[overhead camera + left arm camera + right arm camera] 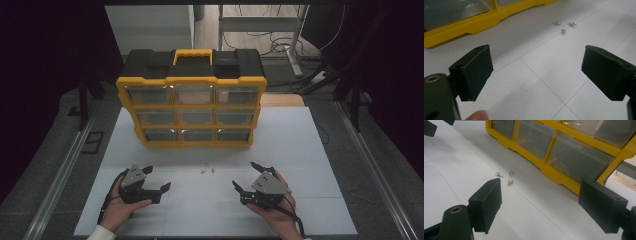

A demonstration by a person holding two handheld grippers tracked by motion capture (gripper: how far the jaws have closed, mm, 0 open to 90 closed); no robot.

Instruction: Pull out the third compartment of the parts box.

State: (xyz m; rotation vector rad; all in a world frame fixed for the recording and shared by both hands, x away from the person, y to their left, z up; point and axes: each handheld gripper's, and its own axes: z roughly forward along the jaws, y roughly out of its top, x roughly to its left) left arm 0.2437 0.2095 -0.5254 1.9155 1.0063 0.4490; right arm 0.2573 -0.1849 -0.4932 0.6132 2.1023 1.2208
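Observation:
A yellow and black organizer with clear drawers stands upright at the back of the white table; its yellow base and lower drawers also appear close up. Three small silver screws lie on the table in front of it. My left gripper rests open near the front left, jaws wide apart and bare. At the front right my right gripper is open too, nothing between its jaws. Both point toward the screws, well short of them.
Metal rails run along both sides of the table. Desk legs and cables stand on the floor behind the organizer. A wooden board peeks out behind its right side.

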